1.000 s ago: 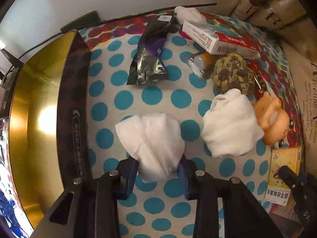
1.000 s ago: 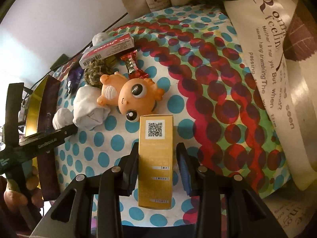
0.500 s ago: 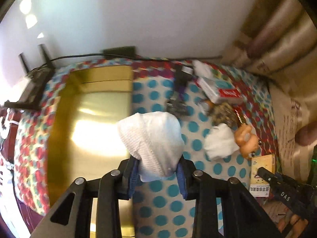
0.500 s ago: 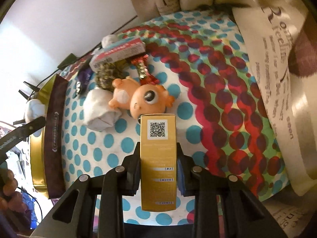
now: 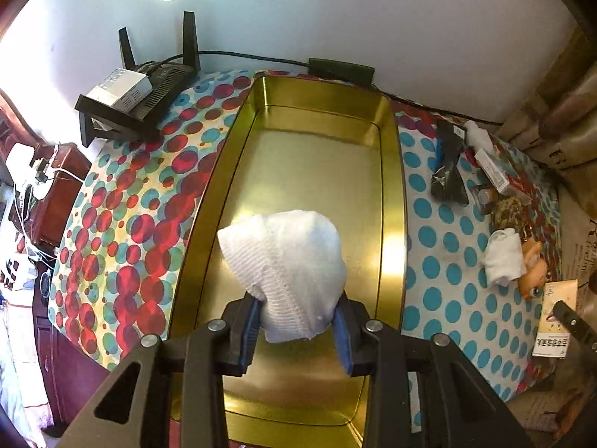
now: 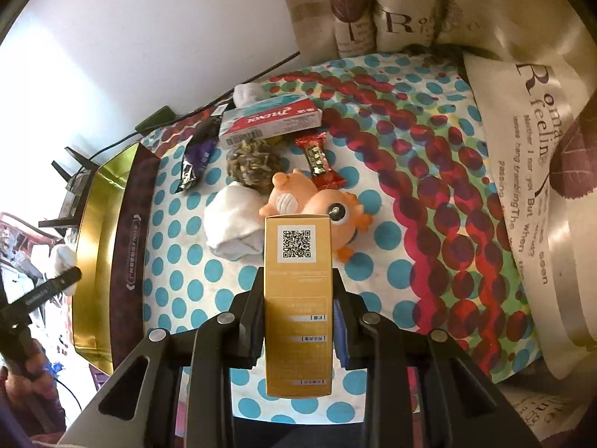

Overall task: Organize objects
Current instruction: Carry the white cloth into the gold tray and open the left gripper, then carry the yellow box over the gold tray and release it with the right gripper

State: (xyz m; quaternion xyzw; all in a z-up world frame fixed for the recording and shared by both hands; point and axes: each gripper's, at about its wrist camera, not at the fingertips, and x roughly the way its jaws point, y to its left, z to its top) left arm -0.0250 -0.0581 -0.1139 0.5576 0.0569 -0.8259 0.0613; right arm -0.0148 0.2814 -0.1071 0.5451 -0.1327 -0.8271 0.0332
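White rolled cloth [image 5: 285, 268] pinched in the left tongs [image 5: 294, 332], hanging above the gold tray [image 5: 391, 186] ahead of them, yellow box [image 6: 298, 298] clamped in the right tongs [image 6: 298, 321], orange toy [image 6: 317, 201] just beyond.

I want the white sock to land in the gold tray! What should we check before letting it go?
1. White sock gripped by left gripper: ok.
2. Sock above the gold tray, not the tablecloth: ok.
3. Tray floor under it bare: ok.
4. How high the sock hangs: cannot tell.
5. Right gripper far from the tray, holding the yellow box: ok.
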